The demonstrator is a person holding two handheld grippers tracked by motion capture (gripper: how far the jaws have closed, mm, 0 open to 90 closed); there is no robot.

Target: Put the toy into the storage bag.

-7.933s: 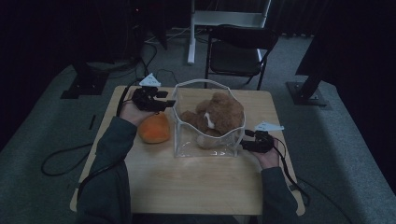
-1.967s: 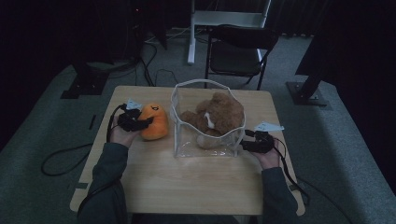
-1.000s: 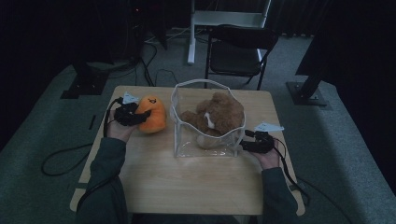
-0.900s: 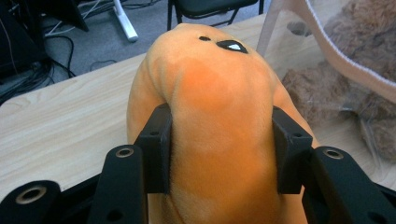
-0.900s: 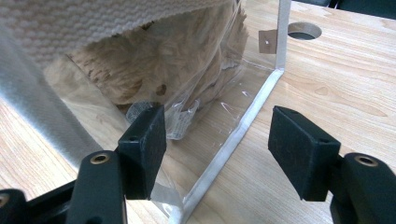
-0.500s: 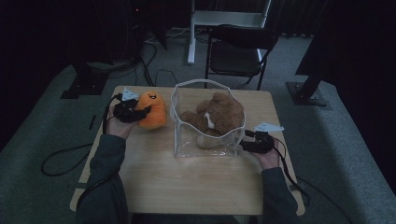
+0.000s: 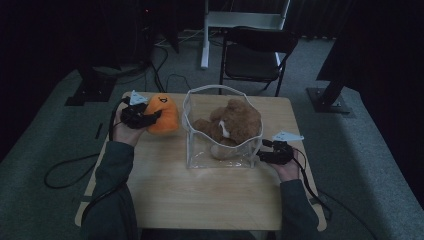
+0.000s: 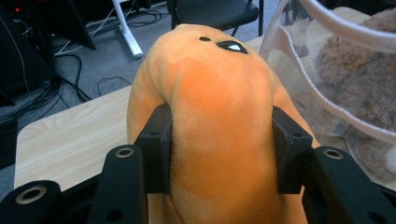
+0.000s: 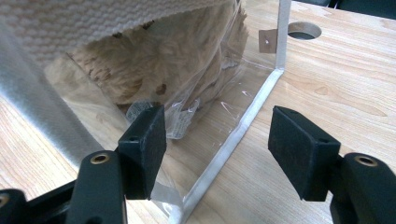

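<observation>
The left gripper (image 7: 150,117) squeezes an orange plush (image 8: 215,116) between its jaws, held just left of a clear bag (image 7: 220,150) on the table (image 7: 200,200). The right gripper (image 9: 219,140) rests open at the bag's right lower corner, its jaws apart around the edge, with a brown teddy (image 7: 230,125) just beyond inside the bag.

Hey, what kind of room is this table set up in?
Probably a lab or studio recording space, not a home: dark curtained surroundings, grey carpet strewn with cables, black stand bases, and a lone folding chair behind the wooden table.
</observation>
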